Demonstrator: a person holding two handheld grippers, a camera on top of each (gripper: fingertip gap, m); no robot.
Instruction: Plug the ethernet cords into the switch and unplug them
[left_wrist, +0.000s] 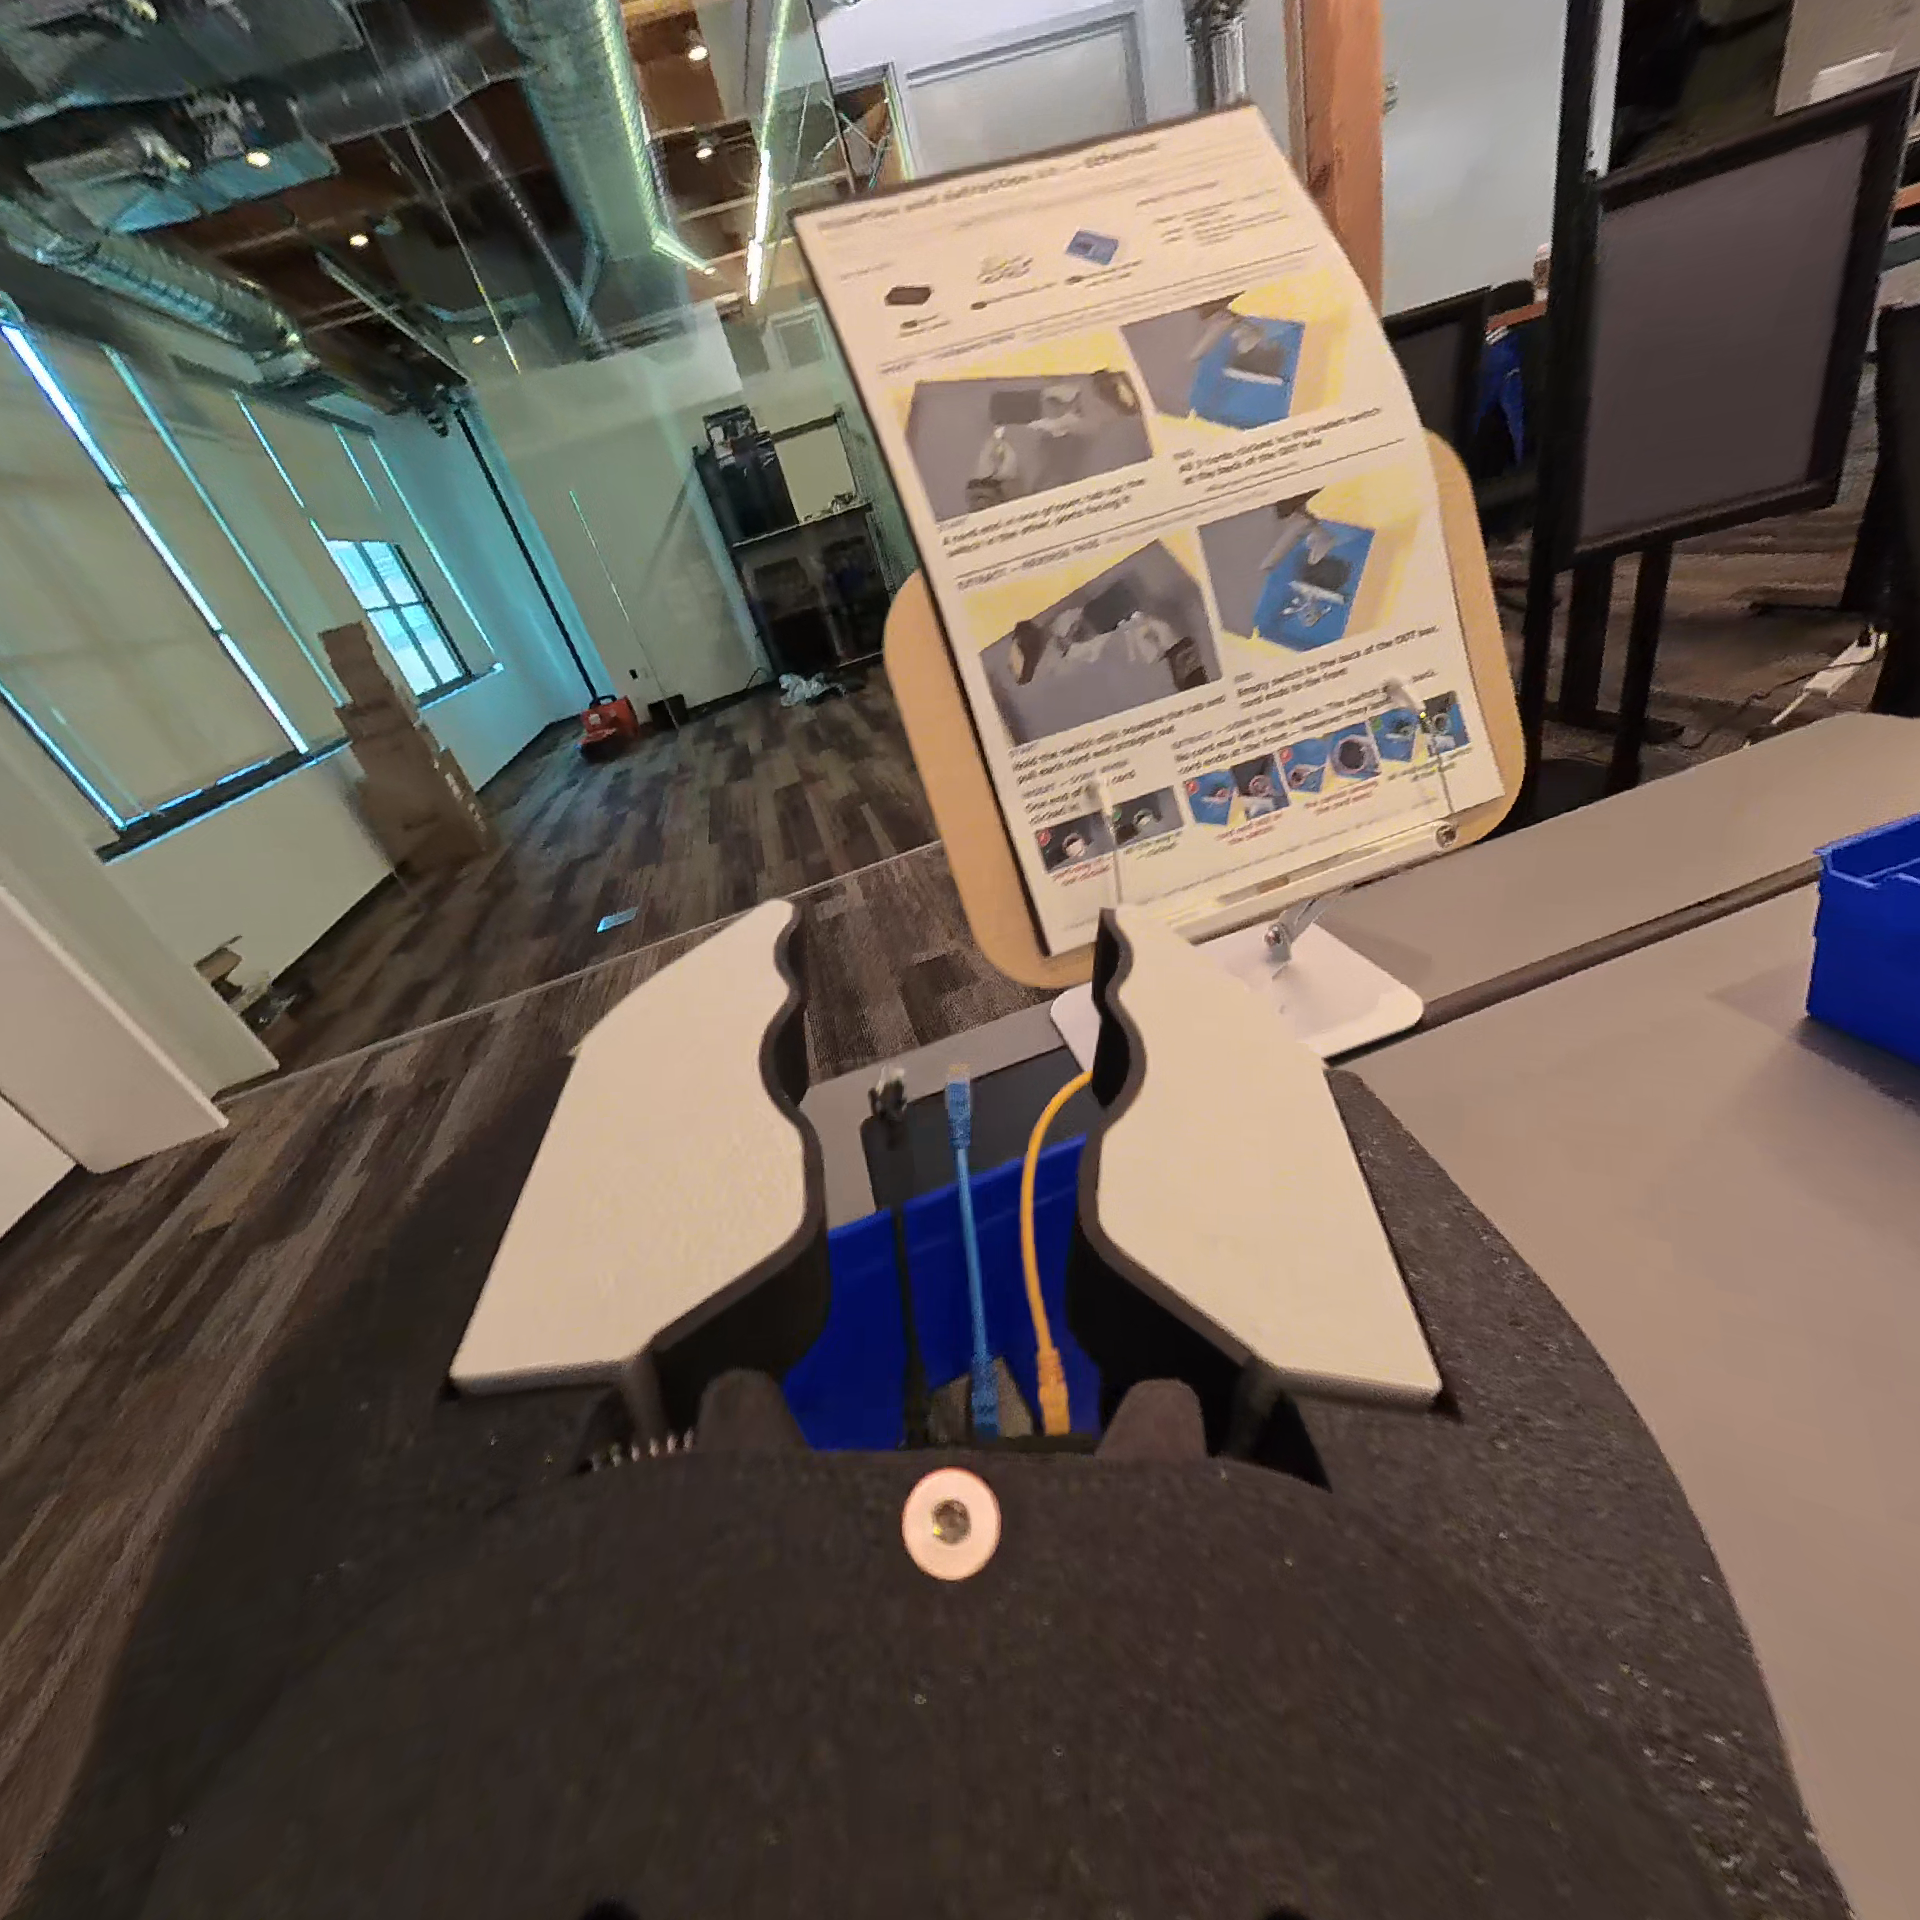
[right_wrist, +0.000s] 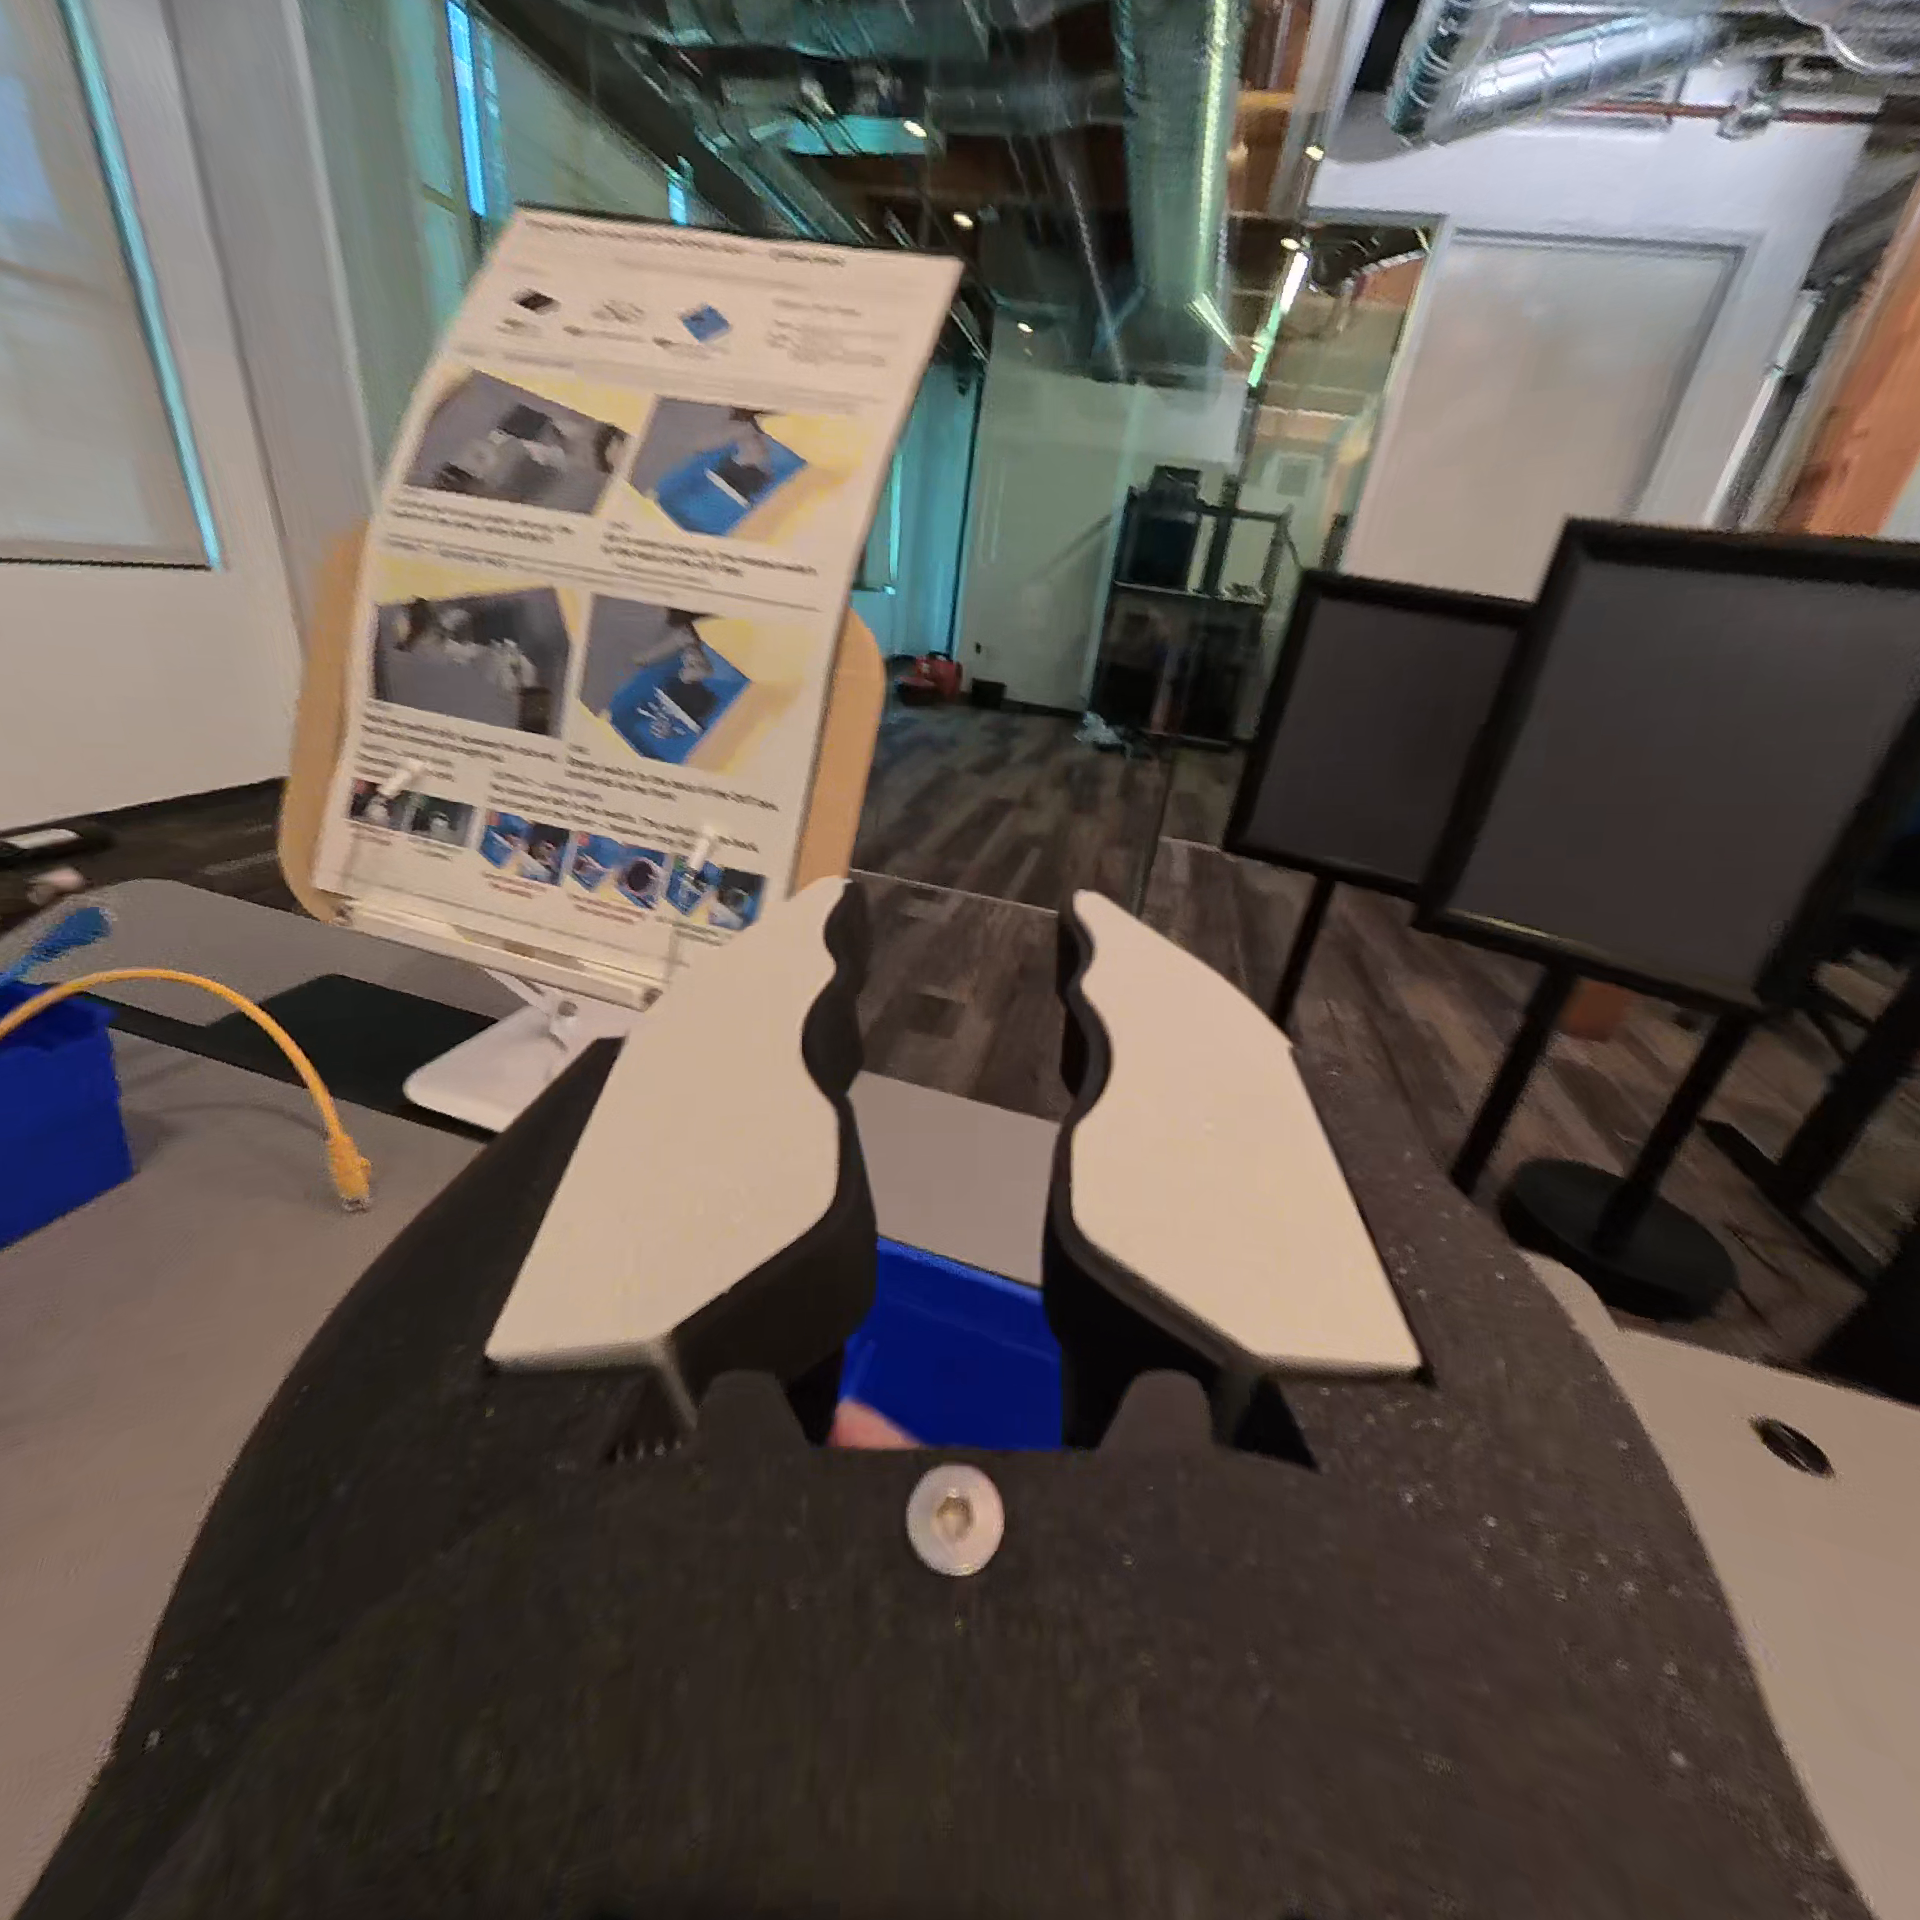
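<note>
Black cord: thin, runs up out of the blue bin, its plug end free in the air.
Blue cord: beside the black one, upright, clear plug tip at top, unplugged.
Yellow cord: arches out of the bin; in the right wrist view its yellow plug hangs down to the grey table.
Switch: hidden.

Three ethernet cords: one black, one blue, one yellow, rising side by side between the left tongs. Two blue bins: one near, one at far right. One instruction sheet on one stand. Two dark framed sign boards at right. One grey surface.
</note>
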